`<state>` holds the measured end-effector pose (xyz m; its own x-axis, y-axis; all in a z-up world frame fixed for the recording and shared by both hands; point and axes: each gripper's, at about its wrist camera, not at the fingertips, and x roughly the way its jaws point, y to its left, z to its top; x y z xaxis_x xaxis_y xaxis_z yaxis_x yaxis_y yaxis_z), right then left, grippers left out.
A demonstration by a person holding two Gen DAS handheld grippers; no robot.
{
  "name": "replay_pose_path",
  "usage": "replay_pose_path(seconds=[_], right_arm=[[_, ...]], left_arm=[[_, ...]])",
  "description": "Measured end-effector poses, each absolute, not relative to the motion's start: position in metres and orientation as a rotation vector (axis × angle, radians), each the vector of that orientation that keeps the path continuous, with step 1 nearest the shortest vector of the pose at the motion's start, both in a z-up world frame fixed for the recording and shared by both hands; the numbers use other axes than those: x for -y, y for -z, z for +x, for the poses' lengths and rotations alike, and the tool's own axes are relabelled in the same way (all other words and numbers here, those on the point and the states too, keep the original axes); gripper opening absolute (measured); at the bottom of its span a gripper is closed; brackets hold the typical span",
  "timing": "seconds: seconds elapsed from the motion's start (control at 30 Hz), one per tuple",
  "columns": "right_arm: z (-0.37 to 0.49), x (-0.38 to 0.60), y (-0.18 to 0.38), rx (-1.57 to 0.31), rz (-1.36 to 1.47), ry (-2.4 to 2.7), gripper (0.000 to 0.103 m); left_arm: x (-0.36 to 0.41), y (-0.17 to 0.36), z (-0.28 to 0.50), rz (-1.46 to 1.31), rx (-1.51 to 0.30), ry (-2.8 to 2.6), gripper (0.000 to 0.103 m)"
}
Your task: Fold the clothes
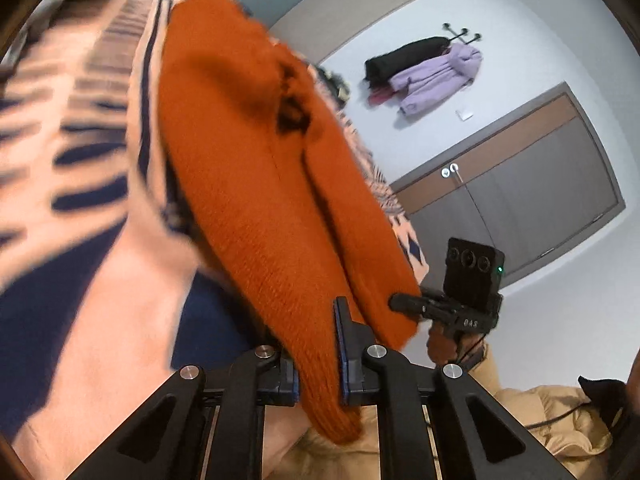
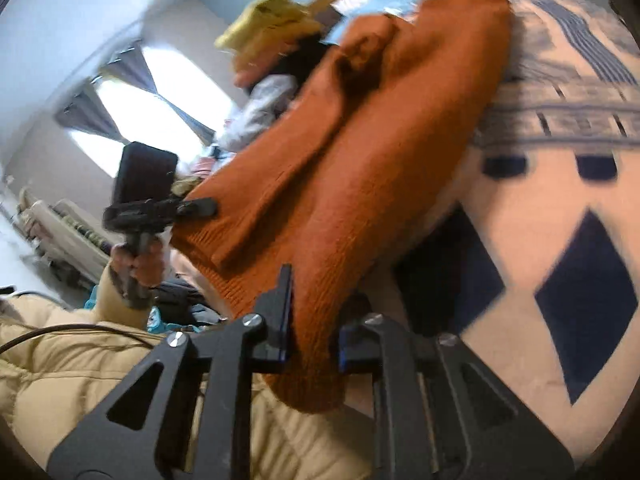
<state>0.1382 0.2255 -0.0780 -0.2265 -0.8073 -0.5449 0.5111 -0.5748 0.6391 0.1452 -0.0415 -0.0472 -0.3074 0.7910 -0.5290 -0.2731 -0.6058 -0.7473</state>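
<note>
Orange knit sweater (image 1: 256, 184): we hold it lifted by its ribbed hem over the patterned blanket (image 1: 72, 168), its far end trailing on the bed. Left gripper (image 1: 318, 364): our fingers clamped on one hem corner, tool tilted upward. Right gripper (image 2: 310, 332): fingers likewise pinched on the hem alongside, our fist wrapped round its handle, tan padded sleeve (image 2: 60, 380) below.

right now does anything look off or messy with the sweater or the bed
Nothing looks damaged. The orange sweater hangs bunched and uneven over the patterned blanket, each hem corner pinched by a hand-held gripper, left and right. A loose pile of clothes sits at the far side of the bed.
</note>
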Motion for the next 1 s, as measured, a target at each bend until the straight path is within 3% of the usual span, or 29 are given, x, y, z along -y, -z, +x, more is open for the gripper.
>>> replay_pose_path(seconds=[0.2, 0.4, 0.47, 0.57, 0.63, 1.0], right_arm=[[0.147, -0.232, 0.083, 0.412, 1.134, 1.893, 0.040], [0.157, -0.230, 0.083, 0.409, 1.108, 1.894, 0.039], [0.159, -0.229, 0.084, 0.405, 1.103, 1.896, 0.026], [0.156, -0.230, 0.083, 0.455, 1.095, 1.875, 0.022], [0.155, -0.231, 0.078, 0.484, 1.059, 1.869, 0.021], [0.132, -0.239, 0.048, 0.677, 0.925, 1.794, 0.021]], left_arm=[[0.041, 0.067, 0.145, -1.282, 0.715, -1.937, 0.034], [0.036, 0.066, 0.143, -1.264, 0.694, -1.934, 0.034], [0.036, 0.065, 0.143, -1.263, 0.699, -1.938, 0.033], [0.033, 0.061, 0.137, -1.266, 0.723, -1.944, 0.024], [0.039, 0.060, 0.137, -1.267, 0.757, -1.961, 0.016], [0.048, 0.034, 0.109, -1.227, 0.924, -1.855, 0.016]])
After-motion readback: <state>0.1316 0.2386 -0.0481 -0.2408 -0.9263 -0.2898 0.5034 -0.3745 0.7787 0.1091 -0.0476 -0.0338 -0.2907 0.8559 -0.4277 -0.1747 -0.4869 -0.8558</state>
